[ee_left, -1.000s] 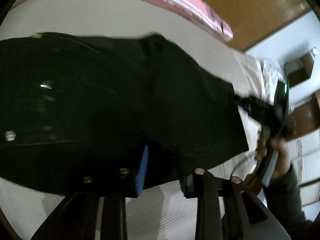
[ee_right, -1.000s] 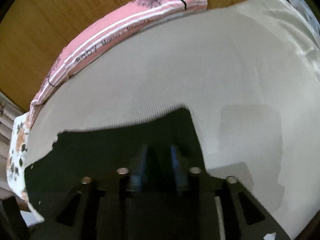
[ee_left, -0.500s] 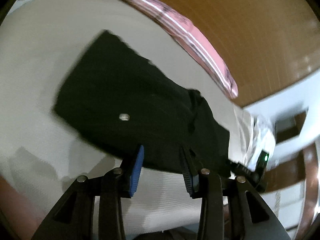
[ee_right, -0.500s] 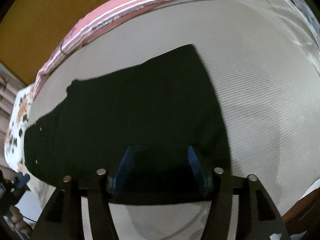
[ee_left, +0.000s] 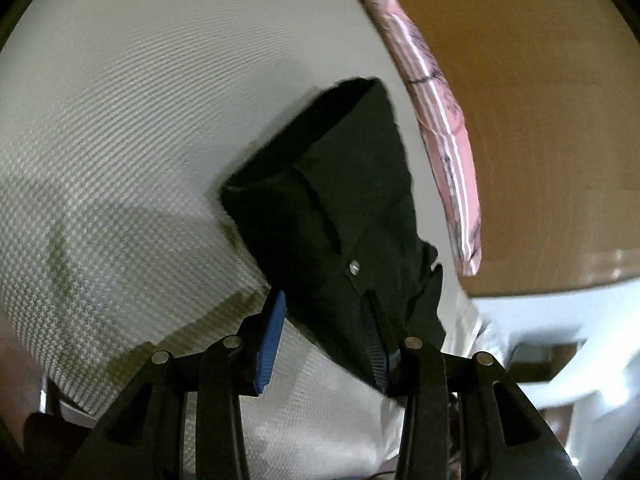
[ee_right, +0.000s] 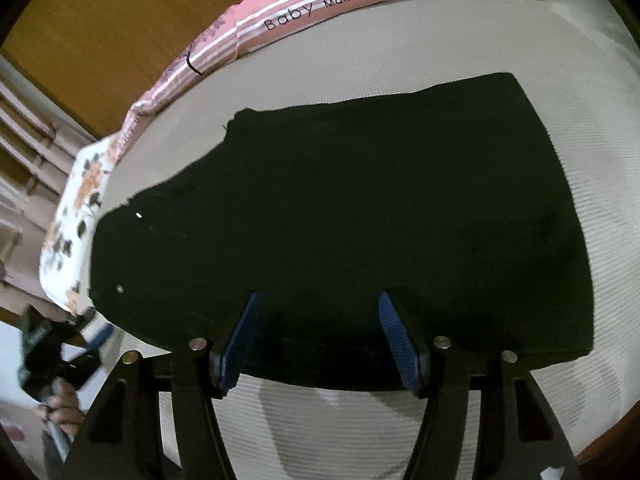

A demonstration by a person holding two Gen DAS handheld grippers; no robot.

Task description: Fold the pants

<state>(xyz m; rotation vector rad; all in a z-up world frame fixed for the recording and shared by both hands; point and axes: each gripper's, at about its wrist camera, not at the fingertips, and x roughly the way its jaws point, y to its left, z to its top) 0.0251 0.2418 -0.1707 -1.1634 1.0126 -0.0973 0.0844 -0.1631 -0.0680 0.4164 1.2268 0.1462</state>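
The black pants (ee_right: 340,216) lie folded flat on the pale woven bed surface (ee_right: 440,48). In the left wrist view the pants (ee_left: 336,216) show end on, with a metal button (ee_left: 353,267) at the near waist end. My left gripper (ee_left: 324,336) is open and empty, just short of the waist end. My right gripper (ee_right: 320,340) is open and empty, its blue pads (ee_right: 394,332) above the near long edge of the pants. The left gripper also shows in the right wrist view (ee_right: 76,344), off the pants' left end.
A pink striped pillow (ee_right: 320,8) lies along the far edge of the bed, and it also shows in the left wrist view (ee_left: 444,128). A floral cushion (ee_right: 76,216) sits at the left end. A wooden wall (ee_left: 540,100) stands behind.
Both grippers have let go of the pants and pulled back. The left gripper has swung round to the waist end. The right gripper has opened wide.
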